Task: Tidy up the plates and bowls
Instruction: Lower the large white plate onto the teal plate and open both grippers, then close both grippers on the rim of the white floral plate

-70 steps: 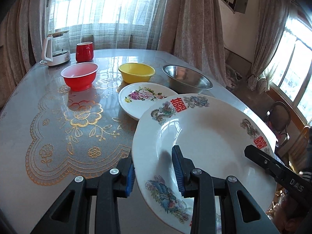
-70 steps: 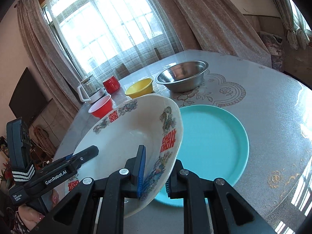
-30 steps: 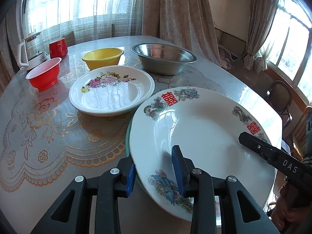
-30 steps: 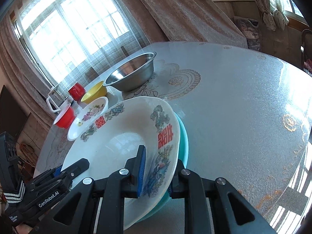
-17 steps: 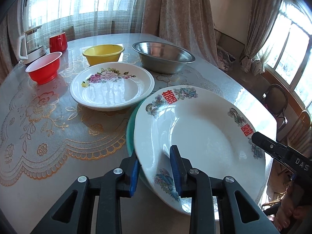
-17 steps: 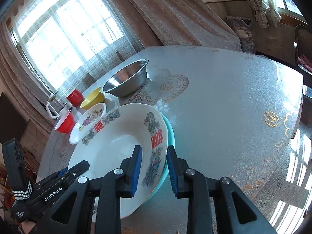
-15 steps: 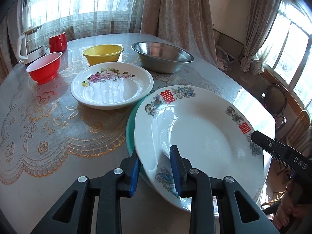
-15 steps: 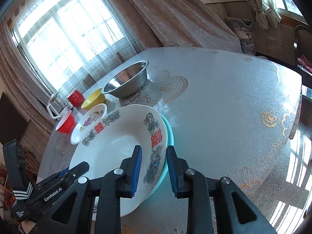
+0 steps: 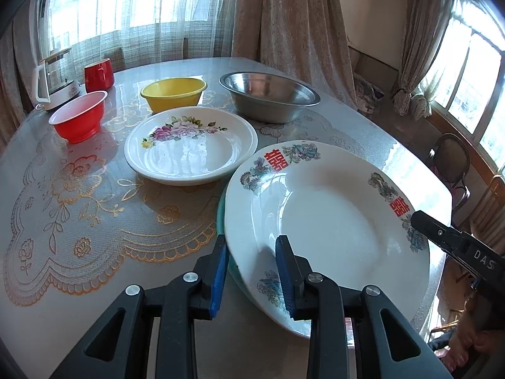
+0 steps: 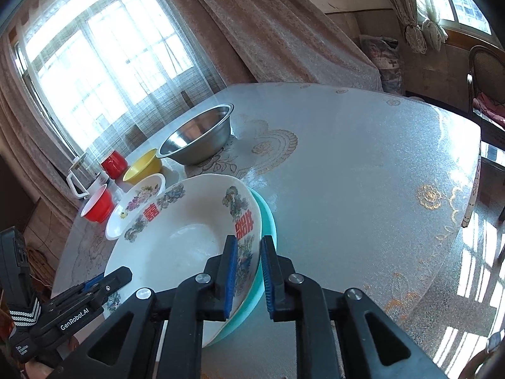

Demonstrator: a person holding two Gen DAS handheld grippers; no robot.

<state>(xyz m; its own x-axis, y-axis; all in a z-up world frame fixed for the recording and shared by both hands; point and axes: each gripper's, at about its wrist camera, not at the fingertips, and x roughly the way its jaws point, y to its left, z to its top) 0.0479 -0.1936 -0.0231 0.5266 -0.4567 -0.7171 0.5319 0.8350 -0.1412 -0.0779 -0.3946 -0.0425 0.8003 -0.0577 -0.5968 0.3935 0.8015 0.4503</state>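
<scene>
Curtained windows fill the top of the left wrist view, above a round desk under a lace-patterned cover. Low in the frame, the left gripper is parted, its blue pads straddling the near rim of the large white plate without clearly pressing it. That plate sits on a teal plate, only an edge showing. Toward the upper left are a floral plate, yellow bowl, red bowl and steel bowl.

From the right wrist view, the right gripper at bottom centre is likewise parted around the large white plate's rim; contact seems absent. The teal plate peeks out beneath.
</scene>
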